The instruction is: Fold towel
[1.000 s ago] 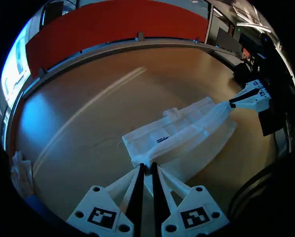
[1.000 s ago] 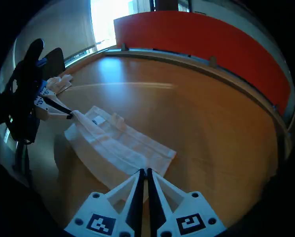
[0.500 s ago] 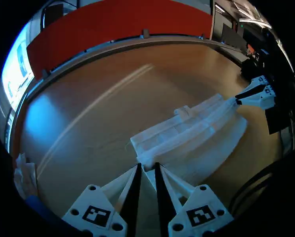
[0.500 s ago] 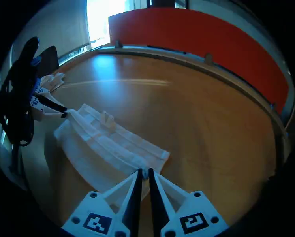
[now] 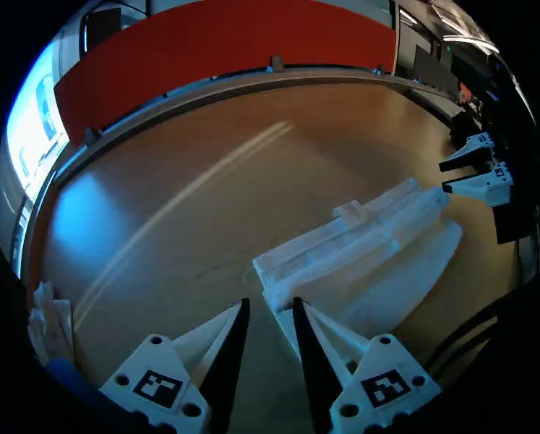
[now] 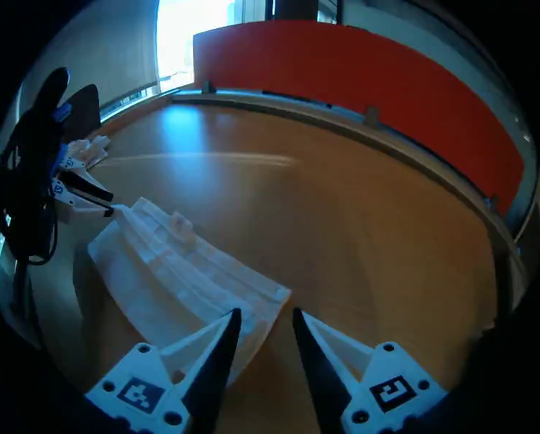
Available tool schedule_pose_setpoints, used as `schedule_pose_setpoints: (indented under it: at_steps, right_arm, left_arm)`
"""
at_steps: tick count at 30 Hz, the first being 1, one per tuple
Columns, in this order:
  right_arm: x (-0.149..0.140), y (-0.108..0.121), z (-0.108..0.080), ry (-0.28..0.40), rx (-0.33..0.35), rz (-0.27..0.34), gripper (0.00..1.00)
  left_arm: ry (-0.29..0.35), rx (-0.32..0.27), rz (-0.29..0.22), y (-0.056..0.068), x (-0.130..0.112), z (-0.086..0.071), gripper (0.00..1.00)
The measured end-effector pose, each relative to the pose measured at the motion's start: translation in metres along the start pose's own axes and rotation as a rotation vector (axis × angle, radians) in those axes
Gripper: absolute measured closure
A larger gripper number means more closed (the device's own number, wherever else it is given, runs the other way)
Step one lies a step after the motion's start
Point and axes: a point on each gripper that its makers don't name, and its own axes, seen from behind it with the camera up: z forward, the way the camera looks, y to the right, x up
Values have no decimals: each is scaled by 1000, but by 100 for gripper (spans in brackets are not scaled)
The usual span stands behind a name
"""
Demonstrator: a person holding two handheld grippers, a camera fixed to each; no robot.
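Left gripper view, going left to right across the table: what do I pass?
crumpled white cloth → folded towel → right gripper, open, just off the towel's far end.

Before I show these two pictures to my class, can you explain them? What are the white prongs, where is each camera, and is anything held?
No robot here: a person holds a two-finger gripper in each hand. A fisheye camera rides on each, looking along its fingers. The white prongs at the bottom of the left gripper view are the left gripper; those in the right gripper view are the right gripper. Each view also shows the other gripper farther off. A white towel, folded, lies on a wooden table with a red screen behind. Both grippers are open, so nothing is held.
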Motion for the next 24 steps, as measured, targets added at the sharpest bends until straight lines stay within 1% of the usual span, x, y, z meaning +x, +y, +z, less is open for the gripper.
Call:
schedule_pose_setpoints:
  at_steps: [3, 11, 13, 15, 17, 23, 24]
  right_arm:
    - [0, 3, -2, 4, -6, -5, 38]
    - [-1, 1, -6, 10, -7, -2, 19]
    - [0, 1, -7, 14, -8, -2, 17]
    - [1, 0, -8, 19, -10, -2, 10]
    - [3, 0, -8, 23, -12, -3, 0]
    - [6, 0, -11, 34, -15, -5, 0]
    - [6, 0, -11, 35, -15, -6, 0]
  left_arm:
    - [1, 0, -8, -1, 0, 0, 56]
    - [-4, 14, 1, -4, 1, 4, 56]
    - [-6, 16, 0, -4, 1, 4, 55]
    - [-9, 18, -2, -5, 1, 5, 54]
    - [-11, 20, -8, -5, 1, 6, 54]
    - [-13, 25, -17, -8, 2, 6, 52]
    - [-13, 26, -17, -8, 2, 6, 48]
